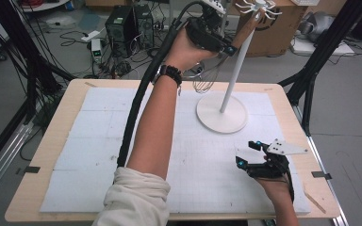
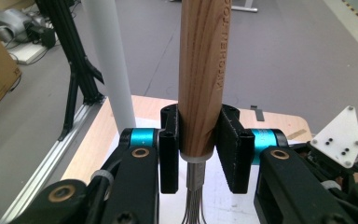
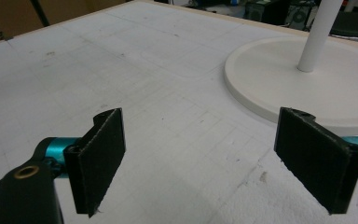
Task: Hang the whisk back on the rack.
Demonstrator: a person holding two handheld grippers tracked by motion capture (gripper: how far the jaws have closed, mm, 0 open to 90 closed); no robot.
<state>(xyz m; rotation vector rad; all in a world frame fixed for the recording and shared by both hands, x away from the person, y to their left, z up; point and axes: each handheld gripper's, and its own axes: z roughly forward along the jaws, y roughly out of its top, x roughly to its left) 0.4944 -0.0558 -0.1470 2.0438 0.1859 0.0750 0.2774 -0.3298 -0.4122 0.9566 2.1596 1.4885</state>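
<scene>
My left gripper (image 1: 226, 48) is raised high over the far side of the table, shut on the wooden handle (image 2: 200, 79) of a whisk (image 1: 206, 77). The whisk's wire loops hang below the jaws. Its handle (image 1: 246, 27) points up toward the hooked top (image 1: 259, 7) of a white stand. The stand's pole (image 1: 235, 70) rises from a round white base (image 1: 221, 115). Near the table's right front, my right gripper (image 1: 245, 153) rests low over the white mat with its jaws wide apart. Nothing lies between its pads (image 3: 100, 156), and it stays open (image 3: 209, 163).
A white gridded mat (image 1: 89, 155) covers the wooden table (image 1: 52, 141). Black frame legs (image 1: 318, 52) stand at the right, behind the table. Cardboard boxes (image 1: 278, 28), computer cases (image 1: 127, 23) and cables lie on the floor beyond the far edge.
</scene>
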